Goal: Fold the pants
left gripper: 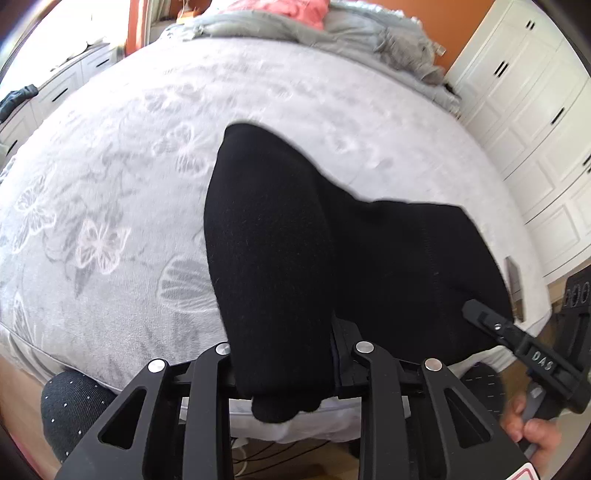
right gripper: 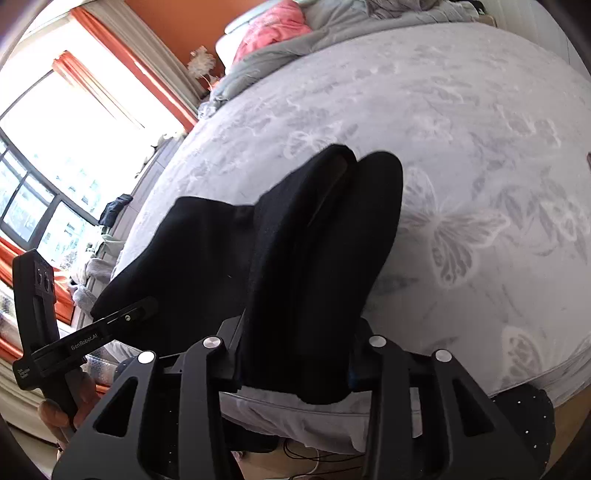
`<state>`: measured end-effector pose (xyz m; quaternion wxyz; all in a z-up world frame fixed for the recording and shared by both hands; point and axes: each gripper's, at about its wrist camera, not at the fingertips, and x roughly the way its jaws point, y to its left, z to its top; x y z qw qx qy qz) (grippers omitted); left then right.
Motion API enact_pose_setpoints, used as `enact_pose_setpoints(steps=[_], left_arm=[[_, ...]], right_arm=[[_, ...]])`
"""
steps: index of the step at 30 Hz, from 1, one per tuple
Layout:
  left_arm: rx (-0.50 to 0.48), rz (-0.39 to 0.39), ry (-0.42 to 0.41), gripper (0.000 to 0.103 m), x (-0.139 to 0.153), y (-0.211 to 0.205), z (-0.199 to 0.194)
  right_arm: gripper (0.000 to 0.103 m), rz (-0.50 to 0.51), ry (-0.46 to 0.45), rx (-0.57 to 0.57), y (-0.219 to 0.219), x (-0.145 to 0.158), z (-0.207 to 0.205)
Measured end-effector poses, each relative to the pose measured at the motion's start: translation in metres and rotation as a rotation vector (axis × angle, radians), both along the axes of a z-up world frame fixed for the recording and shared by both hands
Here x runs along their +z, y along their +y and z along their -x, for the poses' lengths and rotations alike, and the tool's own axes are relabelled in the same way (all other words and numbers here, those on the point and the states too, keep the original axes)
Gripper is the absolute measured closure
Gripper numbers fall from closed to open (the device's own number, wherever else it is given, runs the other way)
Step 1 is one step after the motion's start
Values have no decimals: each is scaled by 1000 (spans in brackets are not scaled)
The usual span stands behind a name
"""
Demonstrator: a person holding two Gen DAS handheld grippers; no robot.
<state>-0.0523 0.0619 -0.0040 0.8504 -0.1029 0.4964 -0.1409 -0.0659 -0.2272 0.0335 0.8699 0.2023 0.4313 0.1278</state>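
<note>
We have the black pants [left gripper: 280, 258] pinched in both sets of fingers at the near edge of the bed [left gripper: 110, 184], the left gripper [left gripper: 291, 354] and right gripper [right gripper: 295, 350] each closed on a bunched end, cloth draping over the fingers. The garment's length runs away from us across the butterfly bedspread, so the fold goes forward. Only the grey duvet [right gripper: 266, 70] and pink bedding [right gripper: 273, 29] sit far off.
</note>
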Motion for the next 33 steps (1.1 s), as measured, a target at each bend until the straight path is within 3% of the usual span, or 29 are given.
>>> enact_pose_setpoints(steps=[5,9,17,26,33], left_arm=[[-35,-19,-149,81,73,0,32],[-57,31,-246,81,125,10,51],[-68,63,-520,80,222,8,42],[-44,100,-708,80,290,5,-46],[-15,116,-796,78,297,1,-145]], right_arm=[[67,-26,-140,25,1,66,26],[67,-40,-270,28,1,120,38],[66,-43,-544,44,-6,210,21],[66,-74,-730,50,-14,260,-84],[64,-81,-836,26,-23,251,-187]])
